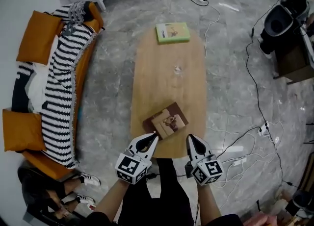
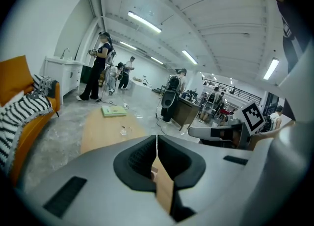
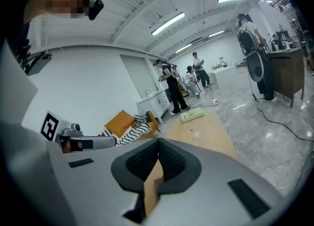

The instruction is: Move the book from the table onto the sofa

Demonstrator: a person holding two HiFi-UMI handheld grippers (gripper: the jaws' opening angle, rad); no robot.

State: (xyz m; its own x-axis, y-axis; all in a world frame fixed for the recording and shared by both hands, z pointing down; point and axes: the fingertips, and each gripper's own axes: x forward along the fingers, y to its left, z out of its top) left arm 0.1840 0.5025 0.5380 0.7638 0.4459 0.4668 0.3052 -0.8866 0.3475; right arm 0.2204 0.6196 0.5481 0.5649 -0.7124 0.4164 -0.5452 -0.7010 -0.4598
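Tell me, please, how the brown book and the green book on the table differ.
The brown book lies at the near end of the wooden table, the green book at its far end. The brown book is turned askew, the green book nearly square to the table. The brown book's cover is dark, the green book's light. Both lie flat and closed.
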